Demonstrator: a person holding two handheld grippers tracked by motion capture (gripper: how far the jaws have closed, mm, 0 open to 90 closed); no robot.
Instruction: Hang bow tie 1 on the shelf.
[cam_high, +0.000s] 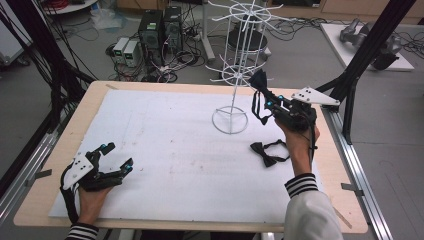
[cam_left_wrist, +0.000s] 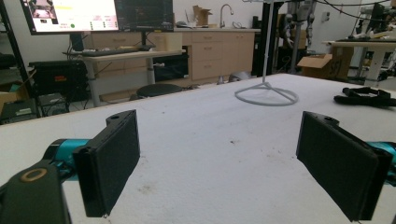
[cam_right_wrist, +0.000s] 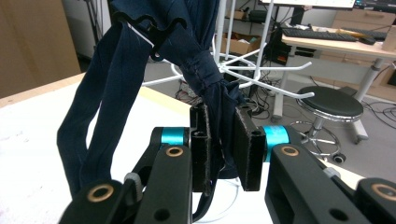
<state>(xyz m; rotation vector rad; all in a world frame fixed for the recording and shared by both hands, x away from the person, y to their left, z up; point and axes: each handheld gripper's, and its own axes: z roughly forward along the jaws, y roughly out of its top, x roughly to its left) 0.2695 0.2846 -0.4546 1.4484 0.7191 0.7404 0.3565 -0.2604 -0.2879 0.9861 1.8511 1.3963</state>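
Nearest the person, the left gripper (cam_high: 116, 156) sits low over the white table mat (cam_high: 165, 150), down at its near left corner, jaws spread wide apart and holding nothing; in the left gripper view the two black pads (cam_left_wrist: 112, 161) frame bare mat. Moving up the table on the right side, a black bow tie (cam_high: 267, 152) lies flat on the mat with its strap looped beside it, just next to the person's right wrist. Above it, the right gripper (cam_high: 260, 84) is raised off the table, jaws clamped on a dark navy bow tie (cam_right_wrist: 205, 70); the right gripper view shows the cloth pinched between the pads, its strap (cam_right_wrist: 100, 116) hanging down in a long loop. Just beyond stands the white wire rack (cam_high: 235, 65), its hooks (cam_right_wrist: 280, 91) spreading right behind the held tie.
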